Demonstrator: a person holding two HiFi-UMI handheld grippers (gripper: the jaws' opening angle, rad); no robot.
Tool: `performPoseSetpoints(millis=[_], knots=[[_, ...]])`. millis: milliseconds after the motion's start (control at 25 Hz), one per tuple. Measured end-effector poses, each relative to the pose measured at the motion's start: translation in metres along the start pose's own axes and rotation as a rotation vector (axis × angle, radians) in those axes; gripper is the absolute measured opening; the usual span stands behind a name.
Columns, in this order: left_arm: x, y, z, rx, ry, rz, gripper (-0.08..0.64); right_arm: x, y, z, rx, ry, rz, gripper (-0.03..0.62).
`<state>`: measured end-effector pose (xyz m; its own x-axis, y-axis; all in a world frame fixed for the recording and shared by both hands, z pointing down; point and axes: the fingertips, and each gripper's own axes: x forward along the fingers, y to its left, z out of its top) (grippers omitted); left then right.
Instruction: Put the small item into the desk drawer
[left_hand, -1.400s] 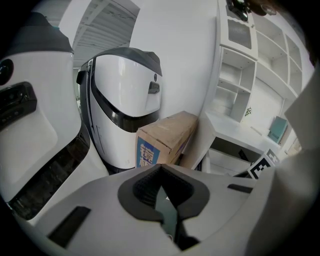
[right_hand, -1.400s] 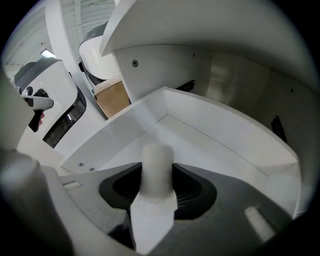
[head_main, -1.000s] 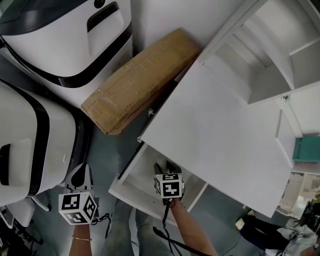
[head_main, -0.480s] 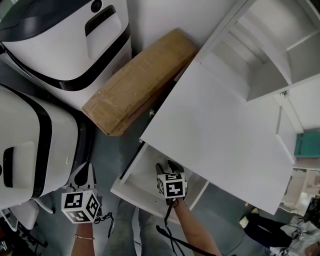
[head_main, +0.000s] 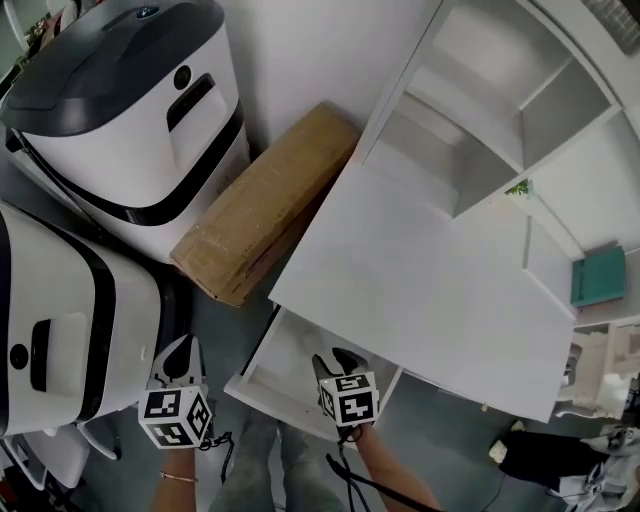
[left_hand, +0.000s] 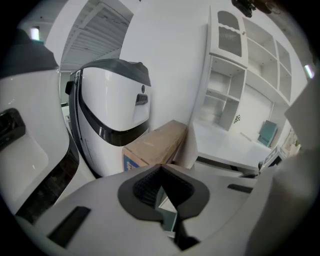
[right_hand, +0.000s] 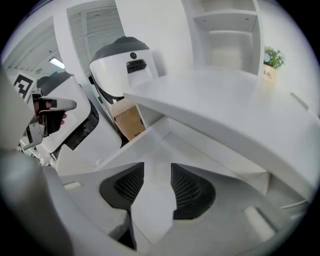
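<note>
Two white machines (head_main: 120, 120) stand at left beside a cardboard box (head_main: 265, 200) leaning at the wall. The left gripper (head_main: 178, 352) hangs low in front of the nearer machine, its fingertips pressed together with nothing in them. The drawer (head_main: 290, 352) is pulled out from under the white desk (head_main: 430, 280). The right gripper (right_hand: 152, 172) points into it, jaws wide apart and closing, only bare drawer floor between them. Where the small item lies cannot be made out from any angle. White shelves (head_main: 480, 90) rise behind the desk.
</note>
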<state>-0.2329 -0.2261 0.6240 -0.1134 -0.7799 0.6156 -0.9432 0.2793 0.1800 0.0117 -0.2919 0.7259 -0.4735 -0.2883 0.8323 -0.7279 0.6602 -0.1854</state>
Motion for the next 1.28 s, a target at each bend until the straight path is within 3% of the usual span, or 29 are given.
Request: performPoseSetpoints(millis=[240,560,960,1280], knots=[[-0.017,-0.049,0.042,0.072,-0.049,-0.105,-0.002,-0.084,-0.01,0.024,0.07,-0.141,-0.093,0.108],[-0.046,-0.132,0.104,0.152,-0.147,-0.291,-0.002,-0.214,-0.047,0.045,0.243,-0.403,-0.312,0.006],[-0.07,-0.239,0.173,0.217,-0.27,-0.521,-0.002,-0.346,-0.087,0.045,0.385,-0.665,-0.53,0.006],[-0.076,-0.278,0.194,0.29,-0.3,-0.593,-0.002,-0.407,-0.113,0.037,0.418,-0.787,-0.661,0.006]])
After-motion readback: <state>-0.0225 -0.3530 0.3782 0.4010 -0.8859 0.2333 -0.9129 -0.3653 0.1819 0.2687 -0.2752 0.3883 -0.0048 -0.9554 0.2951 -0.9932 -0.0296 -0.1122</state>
